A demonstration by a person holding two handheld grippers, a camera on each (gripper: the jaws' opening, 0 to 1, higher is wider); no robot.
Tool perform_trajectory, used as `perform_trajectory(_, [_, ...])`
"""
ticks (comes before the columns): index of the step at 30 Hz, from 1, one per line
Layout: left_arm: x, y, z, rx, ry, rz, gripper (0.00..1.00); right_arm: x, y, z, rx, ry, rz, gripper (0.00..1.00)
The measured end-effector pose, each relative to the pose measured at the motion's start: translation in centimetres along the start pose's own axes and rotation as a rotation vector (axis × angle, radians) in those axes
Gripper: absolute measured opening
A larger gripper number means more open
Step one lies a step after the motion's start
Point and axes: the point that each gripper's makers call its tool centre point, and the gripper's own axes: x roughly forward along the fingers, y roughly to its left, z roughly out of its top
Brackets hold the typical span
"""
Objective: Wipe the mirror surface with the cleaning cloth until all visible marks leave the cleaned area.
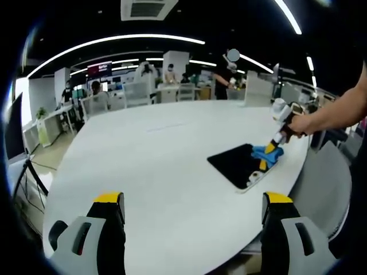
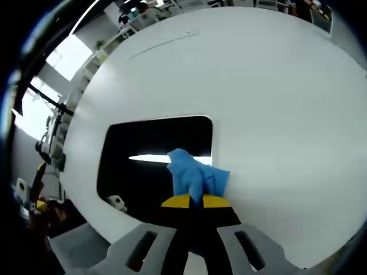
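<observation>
**A:** Mirror point(image 2: 155, 154) is the dark rounded-corner slab lying flat on the white table point(image 2: 275, 86). In the left gripper view it's out around 2 o'clock point(image 1: 235, 163), close to the table's curved edge on that side. Loads of bare tabletop from 9 through 12 o'clock, so plenty of room to sweep that way, not much toward the rim.

**B:** And the left gripper point(image 1: 192, 209)?

**A:** Hanging low over the near side of the table, jaws spread wide, nothing between the yellow tips.

**B:** Right one?

**A:** Left gripper view shows a hand point(image 1: 301, 123) coming in from 3 o'clock, holding the right gripper point(image 1: 269, 157) angled down onto the mirror. In its own view the right gripper point(image 2: 195, 200) has its jaws pinched together on the cleaning cloth point(image 2: 195, 175), a crumpled blue wad sitting on the glass near the mirror's 4 o'clock corner.

**B:** Surface look?

**A:** Glossy black with one bright strip of reflected light running across. Table is smooth matte white. Small white bit point(image 2: 116, 201) at the mirror's 7 o'clock edge, can't tell what it is.
</observation>
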Motion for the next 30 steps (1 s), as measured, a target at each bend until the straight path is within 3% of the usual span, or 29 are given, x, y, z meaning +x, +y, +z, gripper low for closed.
perform_trajectory(18, [-0.4,-0.1,-0.4,-0.002,0.001,-0.007,1.00,-1.1,0.5,-2.7,-0.012,0.008,0.002,0.00])
perform_trajectory(30, [-0.7,-0.1,-0.6,-0.006,-0.001,-0.006,1.00,-1.2,0.7,-3.5,-0.009,0.033,0.007,0.00])
